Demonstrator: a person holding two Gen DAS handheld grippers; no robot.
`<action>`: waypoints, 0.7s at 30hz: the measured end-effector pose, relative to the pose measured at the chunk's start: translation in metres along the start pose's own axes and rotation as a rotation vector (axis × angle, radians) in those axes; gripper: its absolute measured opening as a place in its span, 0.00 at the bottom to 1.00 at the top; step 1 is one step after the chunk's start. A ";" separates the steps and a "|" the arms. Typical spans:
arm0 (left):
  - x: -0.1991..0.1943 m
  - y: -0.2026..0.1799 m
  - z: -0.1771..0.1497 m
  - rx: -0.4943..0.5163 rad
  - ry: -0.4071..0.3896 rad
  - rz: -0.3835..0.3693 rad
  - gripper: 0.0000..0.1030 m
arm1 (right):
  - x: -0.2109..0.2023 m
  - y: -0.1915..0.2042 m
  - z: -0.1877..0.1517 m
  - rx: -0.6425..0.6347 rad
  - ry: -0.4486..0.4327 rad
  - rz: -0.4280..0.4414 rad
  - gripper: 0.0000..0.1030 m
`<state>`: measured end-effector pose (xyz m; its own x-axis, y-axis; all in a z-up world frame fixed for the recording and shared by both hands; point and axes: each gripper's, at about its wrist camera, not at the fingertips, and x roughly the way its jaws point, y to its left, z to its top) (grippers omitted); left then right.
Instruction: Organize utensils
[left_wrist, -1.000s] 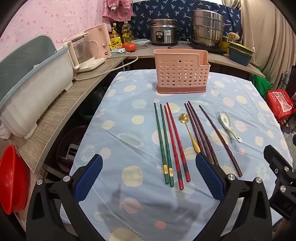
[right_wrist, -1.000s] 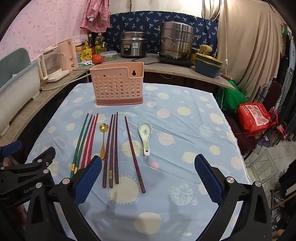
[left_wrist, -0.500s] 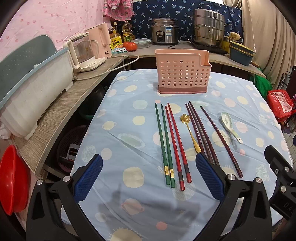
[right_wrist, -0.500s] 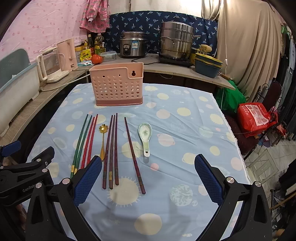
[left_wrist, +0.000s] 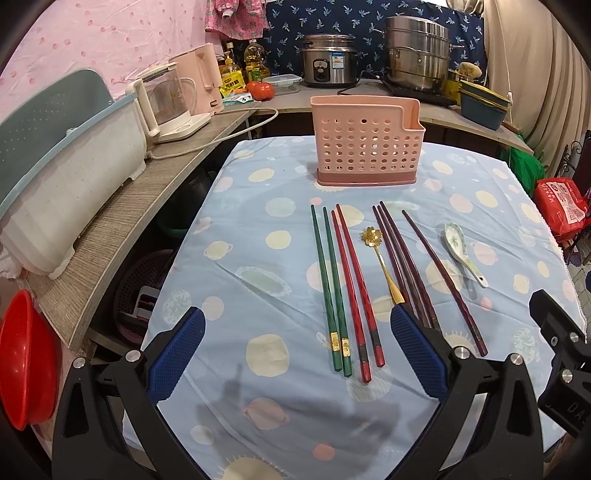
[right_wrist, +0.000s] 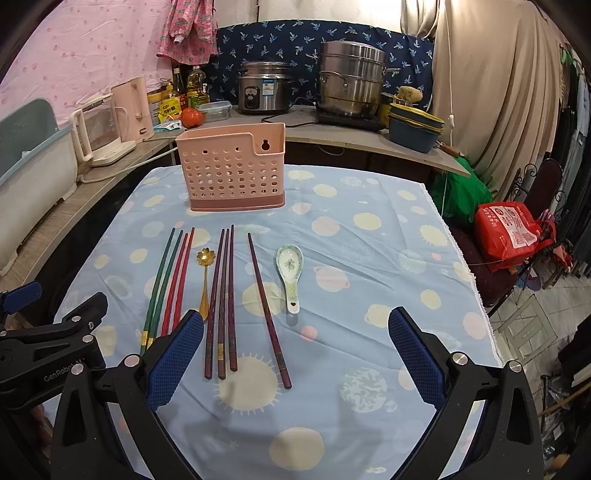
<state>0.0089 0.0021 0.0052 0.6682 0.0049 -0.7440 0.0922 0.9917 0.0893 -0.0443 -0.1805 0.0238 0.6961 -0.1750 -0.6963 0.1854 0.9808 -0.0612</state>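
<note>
A pink perforated utensil holder (left_wrist: 365, 142) (right_wrist: 232, 170) stands upright at the far middle of the table. In front of it lie two green chopsticks (left_wrist: 328, 288) (right_wrist: 160, 284), two red chopsticks (left_wrist: 354, 288) (right_wrist: 179, 280), a gold flower spoon (left_wrist: 380, 266) (right_wrist: 204, 280), several dark maroon chopsticks (left_wrist: 406, 266) (right_wrist: 223, 295) and a white ceramic spoon (left_wrist: 461, 251) (right_wrist: 290, 273). My left gripper (left_wrist: 295, 354) hangs open above the near ends of the green and red chopsticks. My right gripper (right_wrist: 295, 354) is open over the near table edge, holding nothing.
The table wears a blue spotted cloth (left_wrist: 258, 240) (right_wrist: 369, 240). A counter on the left carries a kettle (left_wrist: 166, 103) and a white tub (left_wrist: 70, 173). Pots (right_wrist: 351, 88) sit on the back counter. A red bowl (left_wrist: 26, 354) is at lower left, a red bag (right_wrist: 513, 229) at right.
Both grippers have eased slightly back and up, so the holder and utensils sit a little lower in view. Nothing on the table has moved.
</note>
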 end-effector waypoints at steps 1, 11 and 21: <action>0.000 0.000 0.001 0.001 0.000 0.001 0.93 | 0.000 0.000 0.000 0.000 0.001 0.000 0.93; -0.001 -0.001 0.003 0.011 -0.007 0.013 0.93 | 0.001 0.001 0.001 0.010 -0.003 0.008 0.93; -0.005 -0.001 0.004 0.012 -0.014 0.025 0.93 | -0.001 0.004 0.002 0.007 -0.009 0.020 0.93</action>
<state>0.0084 0.0007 0.0112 0.6805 0.0276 -0.7322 0.0841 0.9897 0.1155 -0.0428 -0.1768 0.0251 0.7060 -0.1561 -0.6908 0.1761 0.9835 -0.0423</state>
